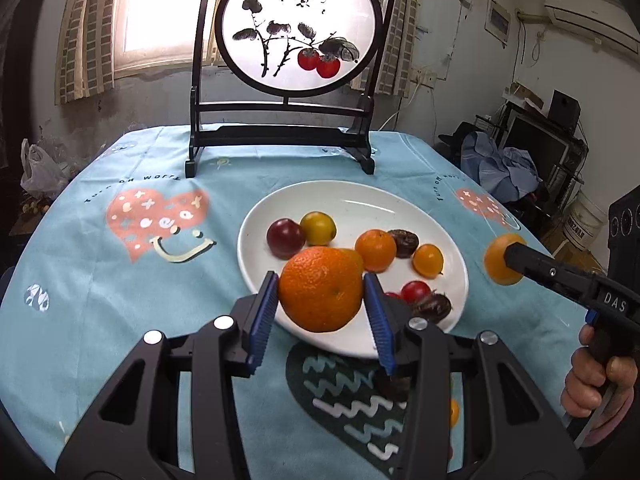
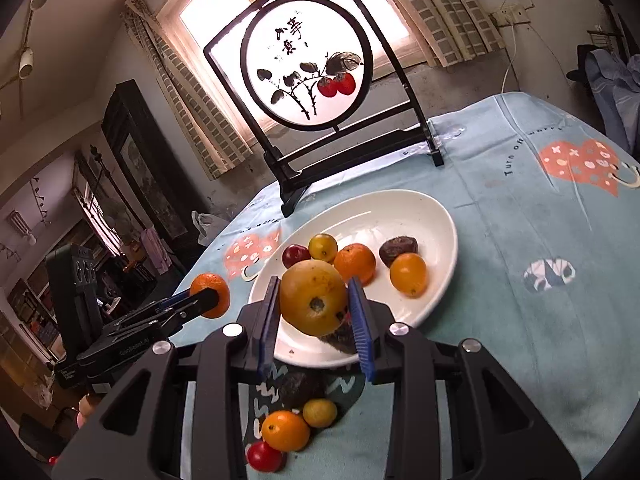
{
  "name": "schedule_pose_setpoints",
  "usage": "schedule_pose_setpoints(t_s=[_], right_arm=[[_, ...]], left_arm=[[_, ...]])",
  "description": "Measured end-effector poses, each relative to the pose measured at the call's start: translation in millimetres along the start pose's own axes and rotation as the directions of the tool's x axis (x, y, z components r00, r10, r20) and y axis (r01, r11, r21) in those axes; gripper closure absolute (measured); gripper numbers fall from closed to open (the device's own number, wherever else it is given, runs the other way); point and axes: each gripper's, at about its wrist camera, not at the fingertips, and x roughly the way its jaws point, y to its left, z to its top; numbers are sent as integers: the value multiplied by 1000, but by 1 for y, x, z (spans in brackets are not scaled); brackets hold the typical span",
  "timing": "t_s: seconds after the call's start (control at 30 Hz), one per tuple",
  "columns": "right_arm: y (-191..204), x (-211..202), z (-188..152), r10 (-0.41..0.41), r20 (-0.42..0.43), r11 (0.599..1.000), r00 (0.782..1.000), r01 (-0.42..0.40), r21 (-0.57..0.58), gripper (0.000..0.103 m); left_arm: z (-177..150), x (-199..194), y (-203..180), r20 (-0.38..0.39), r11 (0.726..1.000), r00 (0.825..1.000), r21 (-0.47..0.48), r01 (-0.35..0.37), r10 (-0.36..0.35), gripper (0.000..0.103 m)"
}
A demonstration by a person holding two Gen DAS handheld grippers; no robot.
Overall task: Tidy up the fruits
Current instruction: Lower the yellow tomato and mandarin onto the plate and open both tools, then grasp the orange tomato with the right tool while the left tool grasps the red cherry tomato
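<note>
My left gripper (image 1: 322, 294) is shut on a large orange (image 1: 320, 288) and holds it above the near rim of the white oval plate (image 1: 360, 204). My right gripper (image 2: 314, 300) is shut on a yellow-orange fruit (image 2: 312, 296) above the plate's near edge (image 2: 400, 204); it also shows in the left wrist view (image 1: 502, 260). On the plate lie a dark red plum (image 1: 285, 238), a yellow fruit (image 1: 318, 227), a small orange (image 1: 375, 250), a brown date (image 1: 404, 242), a kumquat (image 1: 428, 260) and a cherry tomato (image 1: 416, 291).
On the cloth near me lie an orange fruit (image 2: 285, 430), a yellow fruit (image 2: 320, 412), a red tomato (image 2: 264, 456) and a dark fruit (image 2: 300, 388). A round painted screen on a black stand (image 1: 298, 24) is behind the plate. The blue tablecloth (image 1: 120, 280) covers the table.
</note>
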Motion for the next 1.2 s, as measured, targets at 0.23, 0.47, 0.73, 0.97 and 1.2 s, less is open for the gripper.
schedule_pose_setpoints(t_s=[0.23, 0.47, 0.73, 0.97, 1.2], right_arm=[[-9, 46, 19, -81, 0, 997, 997, 81, -20, 69], [-19, 65, 24, -122, -19, 992, 992, 121, -33, 57], [-11, 33, 16, -100, -11, 994, 995, 100, -33, 57], [16, 10, -16, -42, -103, 992, 994, 29, -122, 52], [36, 6, -47, -31, -251, 981, 968, -18, -192, 52]], left_arm=[[15, 51, 8, -54, 998, 997, -24, -57, 55, 59], [17, 68, 14, -69, 994, 992, -29, -104, 102, 40], [7, 19, 6, 5, 978, 978, -3, -210, 210, 6], [-28, -2, 23, -76, 969, 968, -52, -242, 238, 4], [-30, -18, 31, -40, 942, 942, -33, -334, 333, 4]])
